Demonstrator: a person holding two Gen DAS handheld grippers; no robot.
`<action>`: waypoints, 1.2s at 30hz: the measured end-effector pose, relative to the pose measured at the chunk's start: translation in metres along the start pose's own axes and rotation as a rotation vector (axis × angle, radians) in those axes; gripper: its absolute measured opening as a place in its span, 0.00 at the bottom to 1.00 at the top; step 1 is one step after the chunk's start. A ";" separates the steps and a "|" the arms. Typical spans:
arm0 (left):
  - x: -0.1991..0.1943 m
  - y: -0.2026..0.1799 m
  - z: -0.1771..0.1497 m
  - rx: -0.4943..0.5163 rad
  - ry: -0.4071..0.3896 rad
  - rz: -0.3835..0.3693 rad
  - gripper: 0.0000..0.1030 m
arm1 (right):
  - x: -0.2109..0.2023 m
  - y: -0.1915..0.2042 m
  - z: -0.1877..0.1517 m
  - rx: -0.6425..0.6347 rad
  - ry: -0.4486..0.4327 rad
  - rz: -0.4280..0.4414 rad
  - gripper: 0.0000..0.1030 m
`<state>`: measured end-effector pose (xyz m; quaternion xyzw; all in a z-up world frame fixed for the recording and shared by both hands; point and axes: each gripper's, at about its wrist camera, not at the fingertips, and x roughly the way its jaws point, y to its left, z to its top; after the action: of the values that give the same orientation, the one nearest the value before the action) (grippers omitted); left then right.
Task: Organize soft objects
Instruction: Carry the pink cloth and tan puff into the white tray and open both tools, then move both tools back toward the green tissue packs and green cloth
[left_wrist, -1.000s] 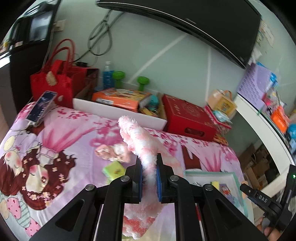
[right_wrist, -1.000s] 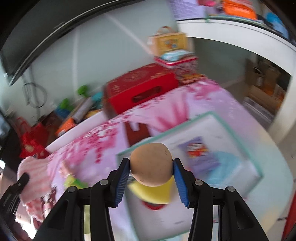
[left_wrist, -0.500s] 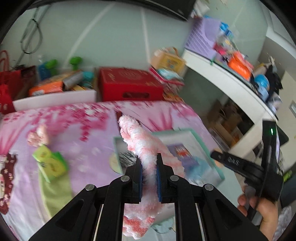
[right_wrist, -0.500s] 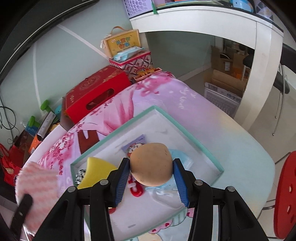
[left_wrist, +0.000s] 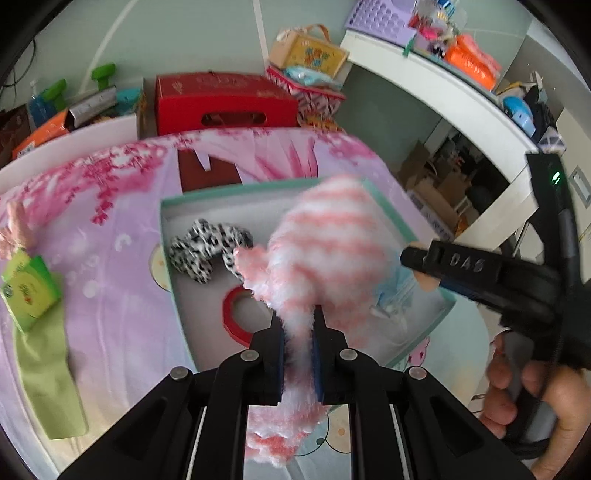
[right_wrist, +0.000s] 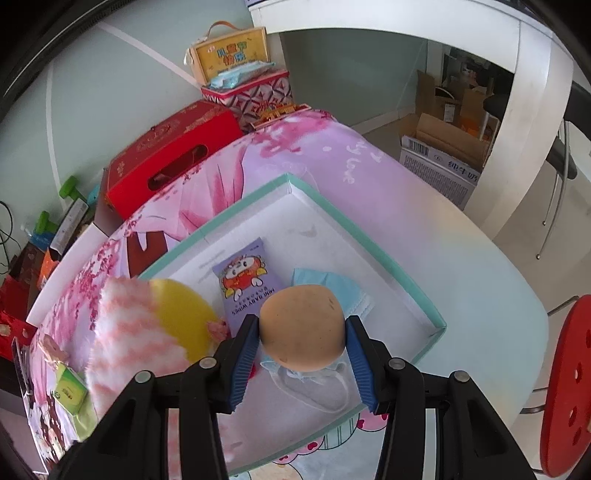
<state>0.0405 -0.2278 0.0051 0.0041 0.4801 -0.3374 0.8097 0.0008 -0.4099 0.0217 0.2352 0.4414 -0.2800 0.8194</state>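
Observation:
My left gripper (left_wrist: 298, 325) is shut on a fluffy pink-and-white striped sock (left_wrist: 332, 243) and holds it over the teal-rimmed white box (left_wrist: 166, 206). The sock also shows in the right wrist view (right_wrist: 125, 325). My right gripper (right_wrist: 302, 332) is shut on a tan soft ball (right_wrist: 301, 326) above the same box (right_wrist: 369, 240). Inside the box lie a leopard-print cloth (left_wrist: 207, 247), a red tape ring (left_wrist: 236, 314), a yellow round object (right_wrist: 184, 317), a purple wipes pack (right_wrist: 247, 284) and a blue face mask (right_wrist: 332, 284).
On the pink bedspread (left_wrist: 110, 221) left of the box lie a green pack (left_wrist: 29, 291), a green cloth (left_wrist: 51, 376) and a small pink item (left_wrist: 14, 229). A red carton (left_wrist: 221, 103) stands behind. A red stool (right_wrist: 569, 387) and a white desk (right_wrist: 535, 92) are at the right.
Both grippers have moved right over the box. The sock has flopped forward and now hangs above the box interior. The ball is lower and closer to the box.

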 end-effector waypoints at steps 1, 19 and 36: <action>0.004 -0.001 -0.001 0.004 0.005 0.008 0.12 | 0.002 0.000 -0.001 -0.001 0.007 0.000 0.49; 0.032 0.005 0.004 0.022 0.011 0.067 0.40 | 0.013 0.009 -0.003 -0.034 0.043 0.020 0.56; -0.016 0.037 0.013 -0.055 0.015 0.139 0.81 | -0.008 0.003 0.002 -0.039 0.001 -0.028 0.82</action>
<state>0.0661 -0.1947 0.0124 0.0176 0.4939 -0.2670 0.8273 -0.0001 -0.4067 0.0300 0.2133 0.4504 -0.2825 0.8196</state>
